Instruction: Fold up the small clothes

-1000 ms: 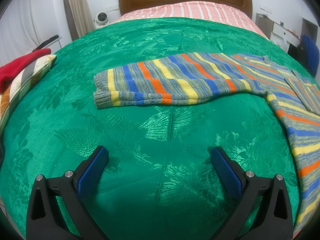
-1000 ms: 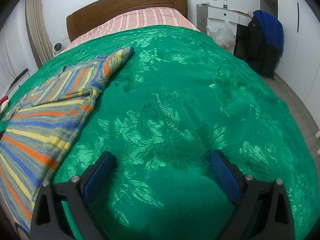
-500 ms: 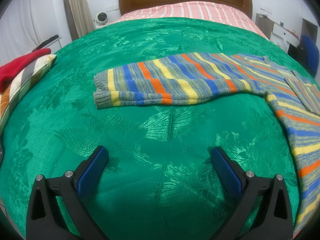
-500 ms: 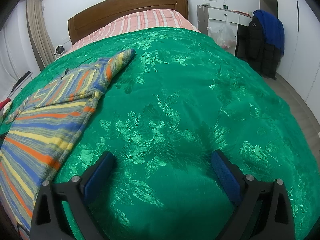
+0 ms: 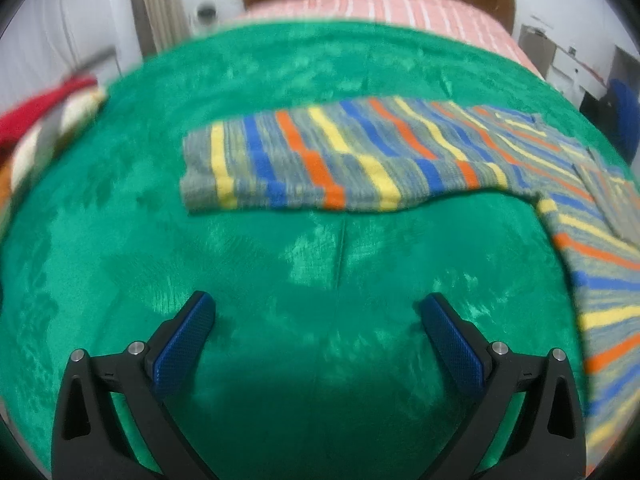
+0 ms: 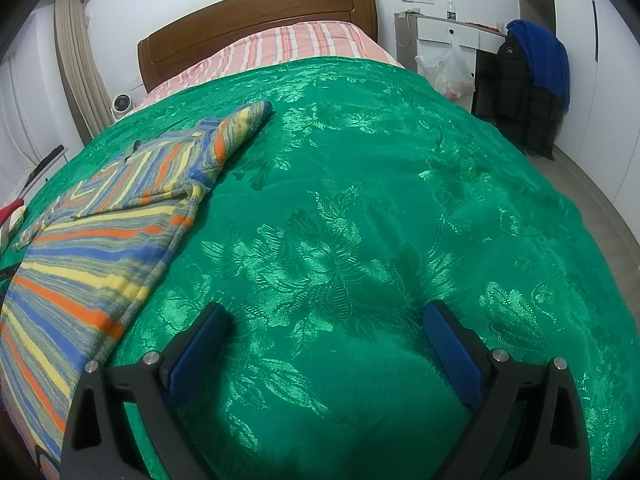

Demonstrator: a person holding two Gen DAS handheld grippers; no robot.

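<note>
A striped knit sweater in grey, blue, orange and yellow lies flat on the green bedspread. In the left wrist view one sleeve (image 5: 320,160) stretches out to the left ahead of my left gripper (image 5: 316,308), and the body runs down the right edge. The left gripper is open and empty, above bare bedspread short of the sleeve. In the right wrist view the sweater (image 6: 100,232) lies at the left, its other sleeve pointing toward the headboard. My right gripper (image 6: 324,316) is open and empty over bare bedspread, to the right of the sweater's side edge.
The green bedspread (image 6: 380,200) covers a bed with a wooden headboard (image 6: 260,16) and a pink striped sheet. A red and striped pile (image 5: 36,120) sits at the left edge. A white desk, a plastic bag and dark jackets (image 6: 528,80) stand at the right.
The left wrist view is now blurred and has tilted slightly, so the left gripper is moving. The right gripper has shifted a little, showing more of the room. Both stay open.
</note>
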